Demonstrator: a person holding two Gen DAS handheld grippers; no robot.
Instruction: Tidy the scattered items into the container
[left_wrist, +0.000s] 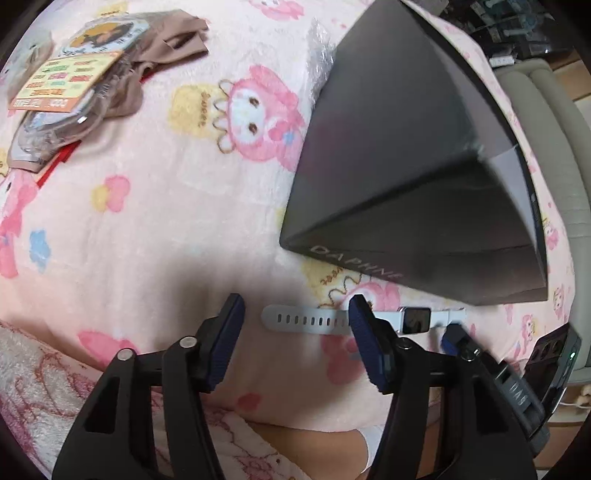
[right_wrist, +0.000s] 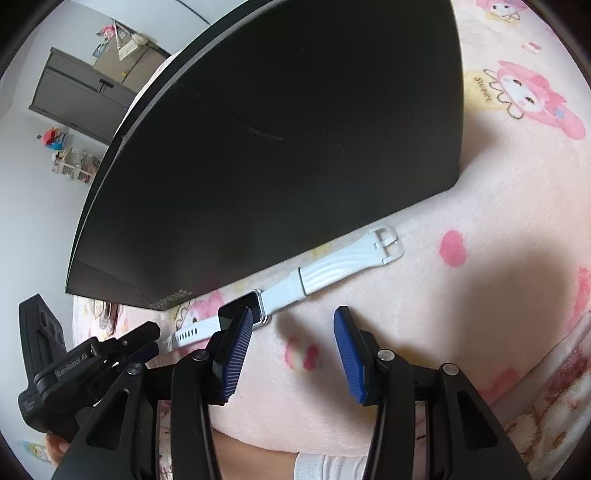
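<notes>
A white smartwatch lies flat on the pink cartoon blanket just in front of a large black box. My left gripper is open, its fingers astride the holed strap end. In the right wrist view the watch runs diagonally along the box edge. My right gripper is open and empty, its left finger beside the watch face. The left gripper shows at the lower left.
At the far left lie a clear plastic package with an orange label and brown fabric. A bubble wrap piece sits behind the box. A beige sofa edge borders the right.
</notes>
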